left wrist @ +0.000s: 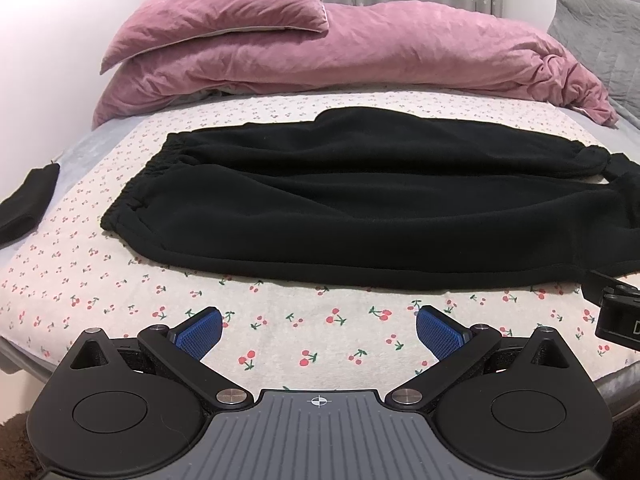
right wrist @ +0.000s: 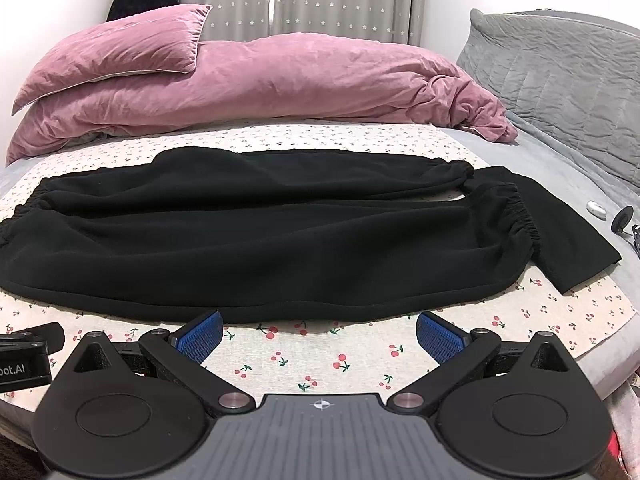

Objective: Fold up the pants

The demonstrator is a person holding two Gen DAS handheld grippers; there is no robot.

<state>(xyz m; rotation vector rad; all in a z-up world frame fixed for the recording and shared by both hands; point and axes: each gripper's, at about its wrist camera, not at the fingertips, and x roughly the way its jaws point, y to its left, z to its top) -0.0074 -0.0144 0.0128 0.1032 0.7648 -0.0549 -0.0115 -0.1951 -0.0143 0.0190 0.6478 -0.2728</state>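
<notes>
Black pants (left wrist: 340, 200) lie flat across the cherry-print sheet (left wrist: 280, 340), waistband to the left, elastic cuffs to the right. They also show in the right wrist view (right wrist: 280, 232), with the cuffs (right wrist: 516, 216) at right. My left gripper (left wrist: 318, 330) is open and empty, hovering over the sheet just short of the pants' near edge. My right gripper (right wrist: 320, 332) is open and empty, also just short of the near edge. The right gripper's body (left wrist: 618, 308) shows at the right edge of the left wrist view.
A pink pillow (left wrist: 224, 12) and pink duvet (left wrist: 360, 52) lie along the far side of the bed. A grey quilted cushion (right wrist: 560, 80) stands at the right. A folded black cloth (left wrist: 24, 200) lies at the left. Small items (right wrist: 598, 208) lie at right.
</notes>
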